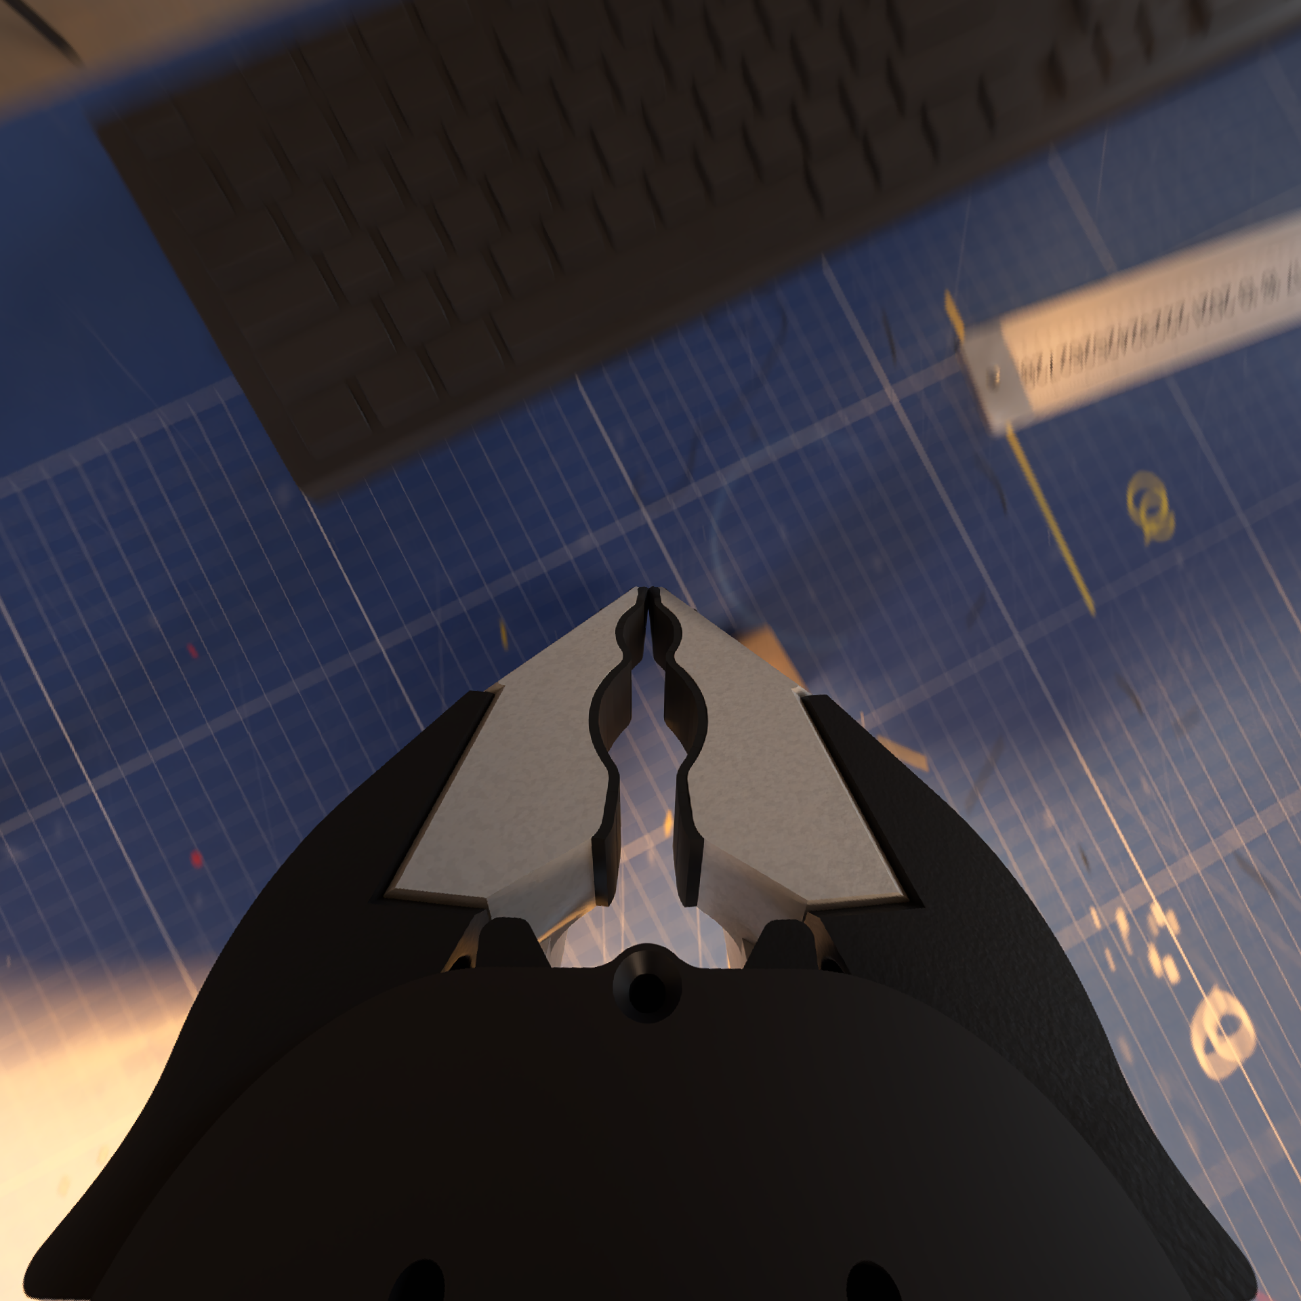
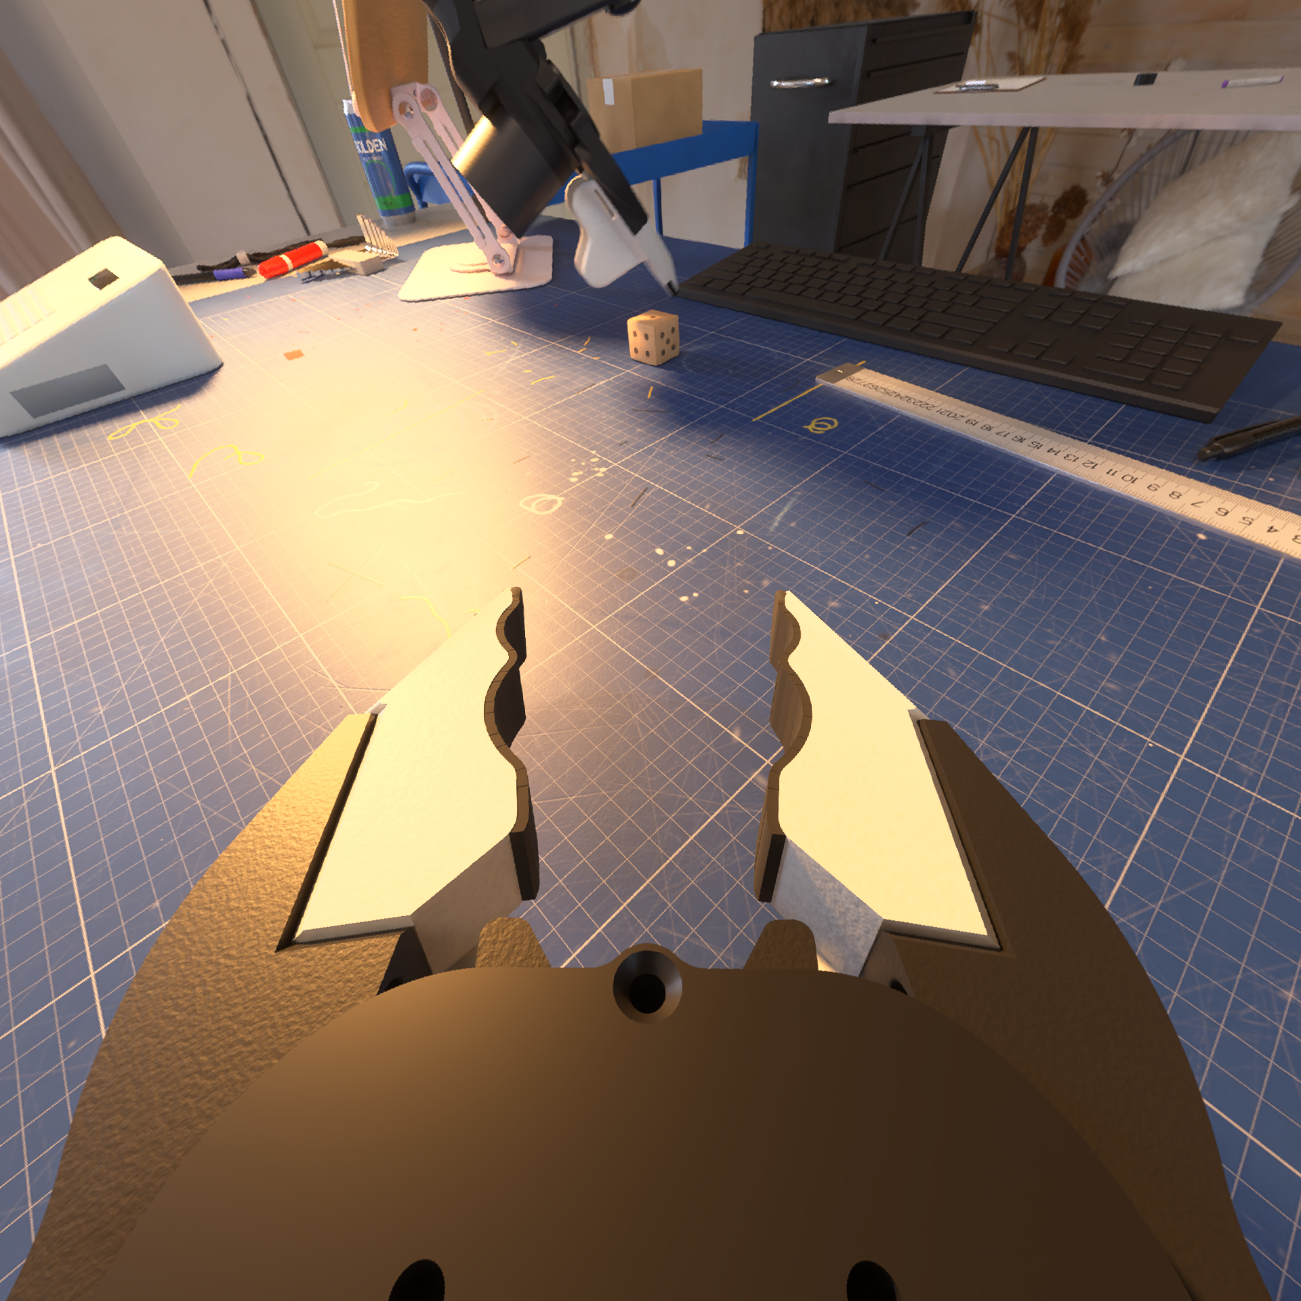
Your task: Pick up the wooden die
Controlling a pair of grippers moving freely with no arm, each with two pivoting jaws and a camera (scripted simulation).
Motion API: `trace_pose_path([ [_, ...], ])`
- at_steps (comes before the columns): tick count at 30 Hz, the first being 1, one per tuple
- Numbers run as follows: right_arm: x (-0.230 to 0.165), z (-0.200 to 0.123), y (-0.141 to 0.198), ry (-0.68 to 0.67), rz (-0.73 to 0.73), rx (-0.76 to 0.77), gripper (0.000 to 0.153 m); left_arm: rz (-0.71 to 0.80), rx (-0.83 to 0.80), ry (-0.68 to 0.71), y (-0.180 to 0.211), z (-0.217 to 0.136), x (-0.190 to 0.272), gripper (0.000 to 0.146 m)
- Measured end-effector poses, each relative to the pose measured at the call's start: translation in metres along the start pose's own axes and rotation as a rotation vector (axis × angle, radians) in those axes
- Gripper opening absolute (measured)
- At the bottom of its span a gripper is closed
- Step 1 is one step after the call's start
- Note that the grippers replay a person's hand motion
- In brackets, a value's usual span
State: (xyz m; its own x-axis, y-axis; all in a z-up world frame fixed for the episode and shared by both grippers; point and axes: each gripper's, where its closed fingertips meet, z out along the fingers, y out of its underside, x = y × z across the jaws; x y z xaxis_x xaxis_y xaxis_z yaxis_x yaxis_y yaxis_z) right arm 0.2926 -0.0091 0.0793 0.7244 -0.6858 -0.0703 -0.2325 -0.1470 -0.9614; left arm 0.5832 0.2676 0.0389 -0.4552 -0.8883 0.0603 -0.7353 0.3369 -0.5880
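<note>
The wooden die [image 2: 653, 338] is a small pale cube with dark pips, standing on the blue cutting mat [image 2: 704, 704] in front of the keyboard's left end. My left gripper [image 2: 667, 283] hangs tilted just above and behind it, tips pointing down at the mat, not touching the die. In the left wrist view that gripper [image 1: 648, 595] is shut and empty; only tan slivers [image 1: 767, 651] show past its right finger, likely the die. My right gripper [image 2: 648, 598] is open and empty, low over the mat, well short of the die.
A black keyboard [image 2: 985, 324] lies at the back right and also shows in the left wrist view [image 1: 493, 211]. A steel ruler [image 2: 1056, 443] and a black pen [image 2: 1246, 436] lie right of the die. A white wedge-shaped box [image 2: 91, 331] sits left. A white stand base [image 2: 479, 271] and markers [image 2: 292, 257] are behind.
</note>
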Motion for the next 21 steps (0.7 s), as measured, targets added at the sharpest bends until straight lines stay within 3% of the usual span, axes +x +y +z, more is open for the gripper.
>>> trace_pose_path([
  [3, -0.003, -0.001, -0.002, -0.008, -0.004, 0.008, 0.070, 0.047, -0.309, 0.086, 0.053, -0.012, 0.010, 0.000],
  [4, -0.005, -0.001, -0.003, -0.013, -0.006, 0.010, 0.070, 0.084, -0.335, 0.091, 0.061, -0.015, 0.011, 0.000],
  [7, -0.011, 0.000, -0.004, -0.022, -0.024, 0.009, 0.069, 0.143, -0.229, 0.008, 0.055, -0.030, 0.008, 0.000],
  [9, -0.014, 0.000, -0.003, -0.021, -0.047, 0.005, 0.069, 0.181, -0.131, 0.036, 0.042, -0.036, 0.017, 0.000],
  [11, -0.015, 0.000, -0.003, -0.012, -0.076, 0.001, 0.068, 0.254, -0.057, 0.024, 0.029, -0.038, 0.023, 0.016],
  [12, -0.015, 0.000, -0.004, -0.006, -0.089, 0.001, 0.068, 0.310, -0.037, 0.014, 0.024, -0.038, 0.026, 0.023],
  [17, -0.015, -0.002, -0.006, -0.004, -0.102, 0.013, 0.066, 0.685, 0.033, 0.015, 0.009, -0.031, 0.052, 0.026],
  [19, -0.014, -0.002, -0.004, -0.013, -0.092, 0.007, 0.066, 0.846, -0.022, 0.097, 0.017, -0.032, 0.063, 0.027],
  [21, -0.013, -0.001, -0.002, -0.022, -0.077, -0.001, 0.066, 0.966, -0.096, 0.084, 0.019, -0.034, 0.057, 0.032],
])
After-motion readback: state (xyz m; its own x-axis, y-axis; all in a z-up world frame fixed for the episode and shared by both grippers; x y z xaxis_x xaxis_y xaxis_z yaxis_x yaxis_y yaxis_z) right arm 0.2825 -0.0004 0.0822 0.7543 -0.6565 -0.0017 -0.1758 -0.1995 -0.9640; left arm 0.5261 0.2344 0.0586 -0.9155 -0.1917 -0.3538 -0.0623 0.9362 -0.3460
